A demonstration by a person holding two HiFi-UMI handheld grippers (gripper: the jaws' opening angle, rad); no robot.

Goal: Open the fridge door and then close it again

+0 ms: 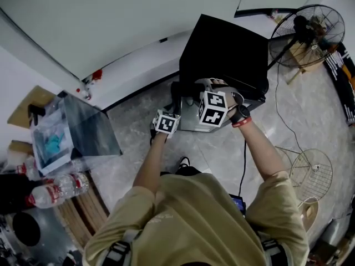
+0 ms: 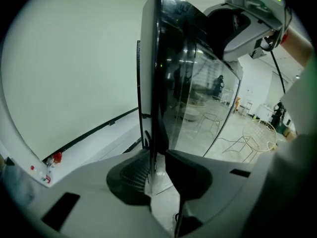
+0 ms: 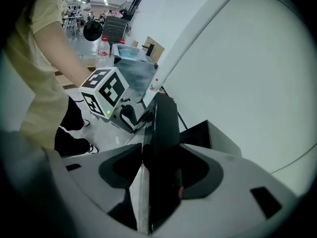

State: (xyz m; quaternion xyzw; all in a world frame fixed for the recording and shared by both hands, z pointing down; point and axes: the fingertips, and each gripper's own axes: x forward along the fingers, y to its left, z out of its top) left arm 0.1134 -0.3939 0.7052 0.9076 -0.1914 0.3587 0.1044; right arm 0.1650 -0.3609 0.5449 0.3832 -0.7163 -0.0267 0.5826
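While left tongs (image 2: 156, 165) and right tongs (image 3: 158, 163) pinch it, fridge door (image 2: 163, 73) stands upright (ajar)

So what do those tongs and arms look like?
The left tongs and right tongs are pale grey plastic with dark pads, each bearing a white cube of black square markers. The person wears a tan short-sleeved shirt, a dark watch and red band.

Black fridge (image 1: 224, 54), door (image 2: 193, 98) ajar (glossy)
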